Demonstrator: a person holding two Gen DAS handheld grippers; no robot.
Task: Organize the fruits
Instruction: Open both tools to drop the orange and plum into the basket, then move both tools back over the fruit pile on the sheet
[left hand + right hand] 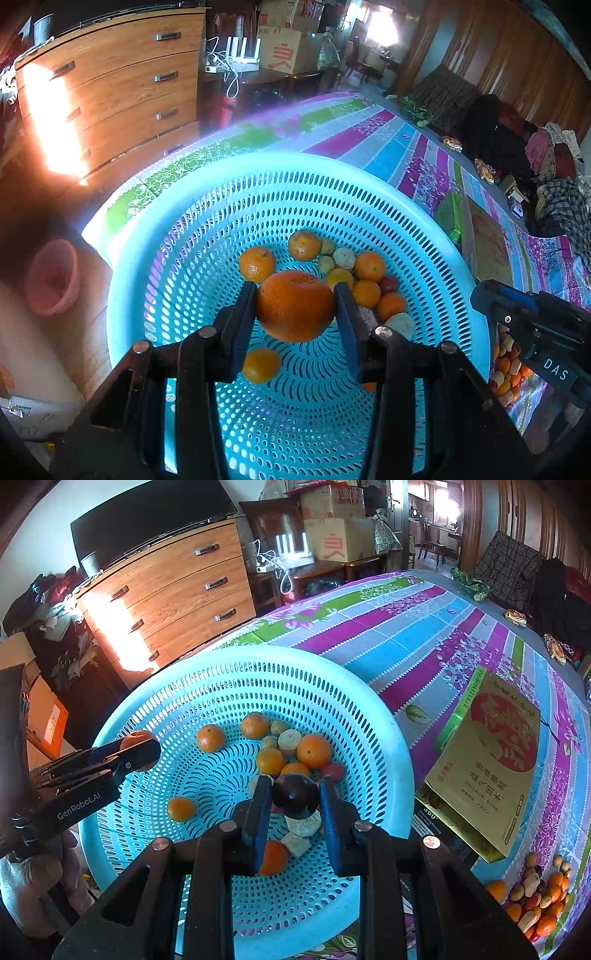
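Observation:
My left gripper is shut on a large orange and holds it over the light blue perforated basket. It shows at the left of the right wrist view. My right gripper is shut on a dark purple plum above the basket. Several oranges, pale fruits and a red one lie in the basket. A pile of small fruits lies on the tablecloth at the lower right.
The basket sits at the corner of a table with a striped floral cloth. A gold and red box lies to the basket's right. A wooden chest of drawers stands behind. A pink basket is on the floor at the left.

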